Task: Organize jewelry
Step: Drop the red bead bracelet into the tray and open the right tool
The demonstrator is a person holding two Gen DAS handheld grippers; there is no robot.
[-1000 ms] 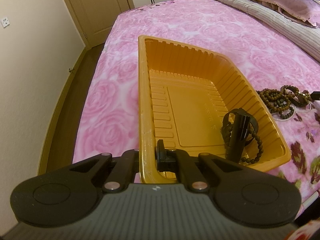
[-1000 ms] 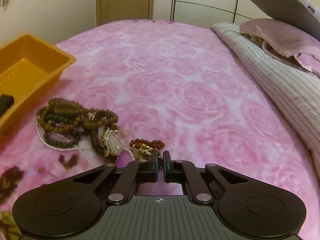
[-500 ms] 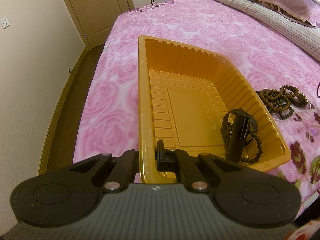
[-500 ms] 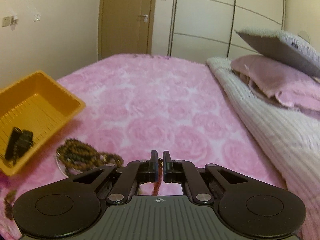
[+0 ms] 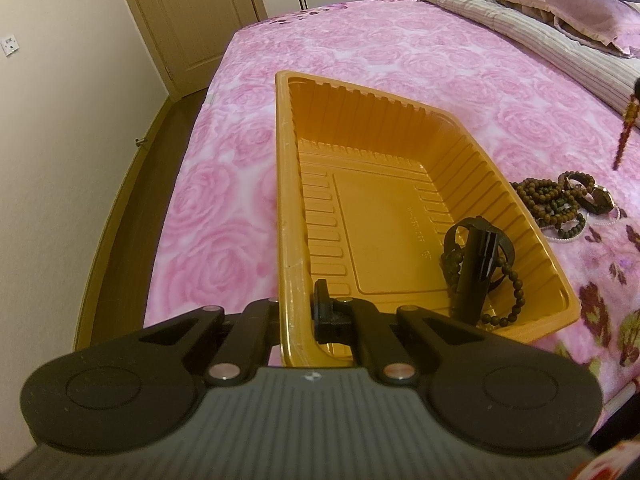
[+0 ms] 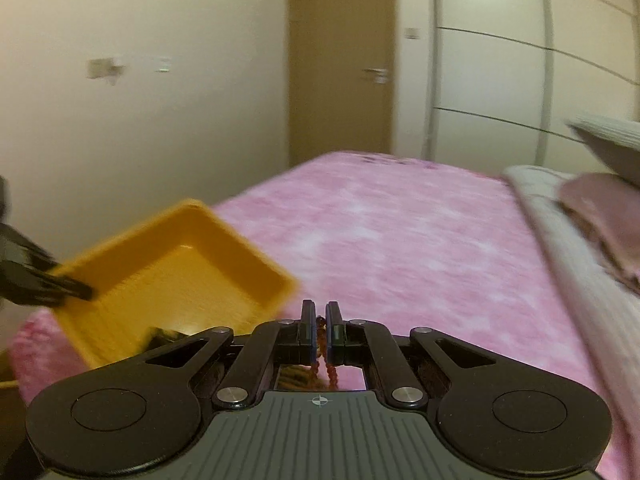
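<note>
With my left claw (image 5: 296, 316) clamped on the tray (image 5: 285, 184) rim, my right claw (image 6: 319, 330) pinched the red bracelet (image 6: 320, 354) dangling above the bed (image 6: 400, 248), so I judged the next move was dropping it in the tray.

Your orange tray (image 5: 288, 208) sits on a pink rose-patterned bedspread (image 5: 400, 40). Inside it lie black items and a dark bead bracelet (image 5: 516, 292); brown bead strands (image 5: 548, 200) beside it; red-amber beads (image 6: 320, 344) dangle.
</note>
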